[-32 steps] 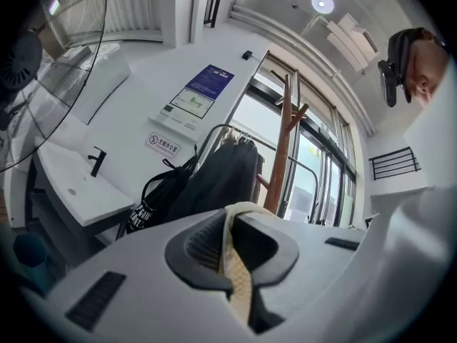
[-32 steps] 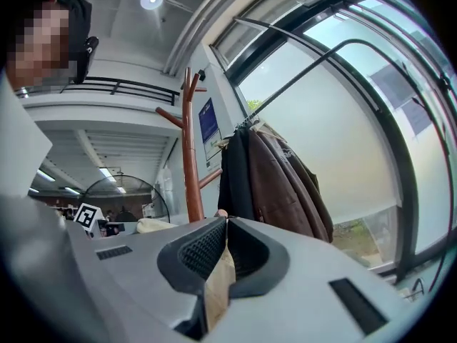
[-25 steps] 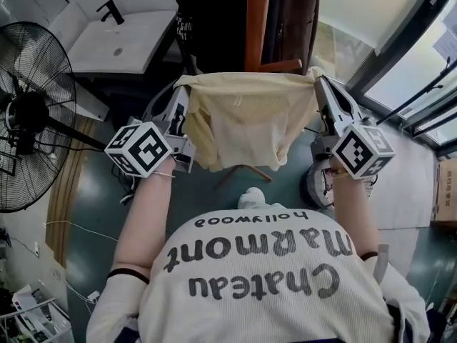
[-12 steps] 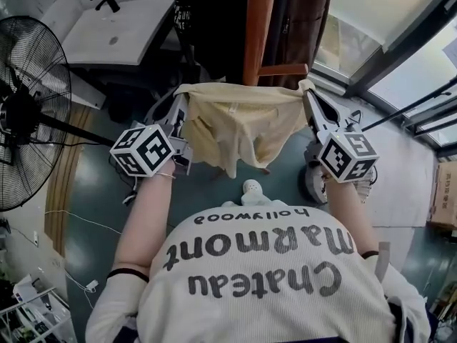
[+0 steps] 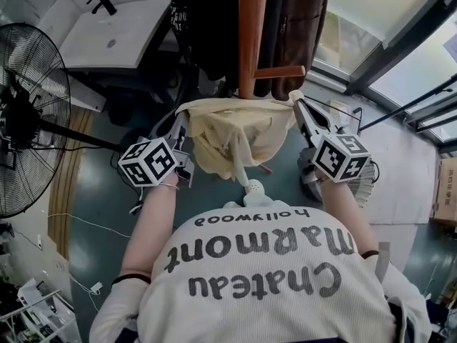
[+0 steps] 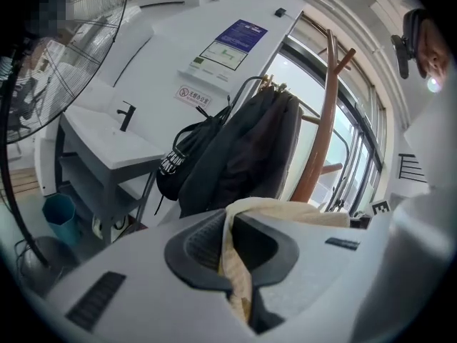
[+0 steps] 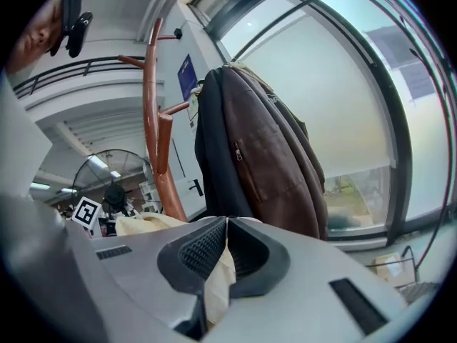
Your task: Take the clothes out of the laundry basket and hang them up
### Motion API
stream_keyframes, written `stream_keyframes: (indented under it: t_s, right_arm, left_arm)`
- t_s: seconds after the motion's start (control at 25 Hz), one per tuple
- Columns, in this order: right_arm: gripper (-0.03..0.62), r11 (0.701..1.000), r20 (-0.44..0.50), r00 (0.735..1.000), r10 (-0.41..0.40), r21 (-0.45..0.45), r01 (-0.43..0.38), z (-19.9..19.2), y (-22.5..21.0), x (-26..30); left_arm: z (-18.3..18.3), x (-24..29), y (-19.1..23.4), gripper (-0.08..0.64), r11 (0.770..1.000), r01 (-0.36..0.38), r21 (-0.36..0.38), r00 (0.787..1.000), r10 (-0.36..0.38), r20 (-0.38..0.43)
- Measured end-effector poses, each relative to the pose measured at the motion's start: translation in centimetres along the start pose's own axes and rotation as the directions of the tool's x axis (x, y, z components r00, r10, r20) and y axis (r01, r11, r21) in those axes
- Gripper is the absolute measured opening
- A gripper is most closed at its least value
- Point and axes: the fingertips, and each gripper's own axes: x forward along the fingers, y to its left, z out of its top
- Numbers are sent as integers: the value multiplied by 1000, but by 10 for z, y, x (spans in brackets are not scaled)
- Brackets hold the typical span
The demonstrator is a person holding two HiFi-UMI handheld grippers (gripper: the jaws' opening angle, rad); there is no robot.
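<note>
A pale yellow garment [image 5: 239, 131] hangs stretched between my two grippers in the head view, its lower part bunched and drooping. My left gripper [image 5: 183, 116] is shut on its left top corner, and the cloth [image 6: 235, 263] shows pinched between the jaws in the left gripper view. My right gripper [image 5: 295, 102] is shut on the right top corner, with cloth [image 7: 218, 277] caught in its jaws. Just beyond the garment stands a wooden coat stand [image 5: 250, 34], which carries a dark jacket [image 6: 243, 156] and a brown jacket [image 7: 271, 156].
A big floor fan [image 5: 28, 120] stands at the left. A white sink table [image 5: 114, 41] is behind it, with a black bag [image 6: 182, 166] hanging near it. Windows [image 5: 400, 63] run along the right. A small white object [image 5: 253, 188] lies on the floor below the garment.
Both grippers have come down with the garment, closer to the coat stand's post. The cloth has narrowed between them and bunched up more at its lower edge.
</note>
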Motion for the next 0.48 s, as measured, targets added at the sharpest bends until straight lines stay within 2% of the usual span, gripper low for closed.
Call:
stream_keyframes:
  t_s: [0.28, 0.48]
  right_arm:
    - [32, 992, -39, 999, 23, 126, -18, -22, -1, 4]
    - [31, 965, -36, 998, 59, 258, -48, -31, 0, 7]
  left_arm:
    - [-29, 2, 11, 21, 999, -19, -38, 999, 17, -46]
    - [-47, 5, 18, 21, 996, -23, -83, 997, 17, -75]
